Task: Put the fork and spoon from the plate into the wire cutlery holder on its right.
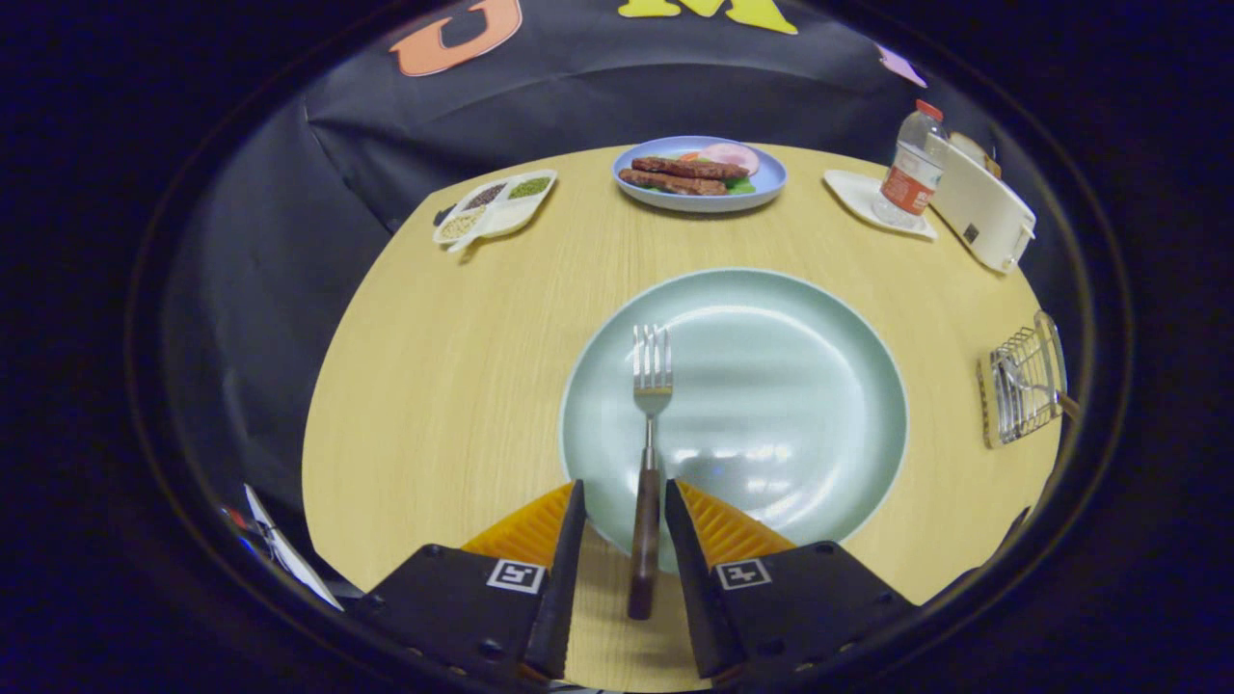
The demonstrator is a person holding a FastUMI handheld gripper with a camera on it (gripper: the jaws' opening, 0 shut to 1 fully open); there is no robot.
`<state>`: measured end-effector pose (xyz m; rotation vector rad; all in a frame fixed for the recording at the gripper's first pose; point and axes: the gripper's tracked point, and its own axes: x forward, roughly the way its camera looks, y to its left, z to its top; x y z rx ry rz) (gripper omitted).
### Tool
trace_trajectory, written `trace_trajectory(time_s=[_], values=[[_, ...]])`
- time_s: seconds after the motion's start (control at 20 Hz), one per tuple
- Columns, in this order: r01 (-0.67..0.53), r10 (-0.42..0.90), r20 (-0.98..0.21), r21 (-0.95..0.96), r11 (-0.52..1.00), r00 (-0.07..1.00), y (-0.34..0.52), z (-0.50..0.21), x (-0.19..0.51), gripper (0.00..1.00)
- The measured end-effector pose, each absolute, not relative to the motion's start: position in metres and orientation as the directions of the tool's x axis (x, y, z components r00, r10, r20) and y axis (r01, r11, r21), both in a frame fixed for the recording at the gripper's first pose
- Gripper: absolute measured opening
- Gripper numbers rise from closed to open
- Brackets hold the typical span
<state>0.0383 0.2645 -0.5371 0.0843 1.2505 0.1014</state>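
fork (649, 453) handle between open hand-held gripper (623, 525) fingers – untouched

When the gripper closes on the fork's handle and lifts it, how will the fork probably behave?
The fork looks rigid, so it should not bend. Its handle lies between the open gripper fingers, and the metal head may dip forward. On the glossy plate it could slide if nudged.

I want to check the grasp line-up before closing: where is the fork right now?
In the gripper view the fork lies on the left part of the pale green plate, tines pointing away, its wooden handle over the near rim between the open tool's fingers, touching neither.
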Motion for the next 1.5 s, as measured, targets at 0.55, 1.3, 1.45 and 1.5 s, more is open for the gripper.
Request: trace_trajectory(time_s=[0.55,1.3,1.45,1.5], values=[[0.049,0.071,-0.957,0.088,0.995,0.281,0.276,-0.535,0.024,0.10],[-0.052,0.179,-0.931,0.172,0.984,0.318,0.250,-0.480,0.026,0.01],[-0.079,0.222,-0.918,0.207,0.975,0.329,0.233,-0.455,0.028,0.00],[-0.088,0.239,-0.912,0.222,0.971,0.333,0.226,-0.447,0.030,0.00]])
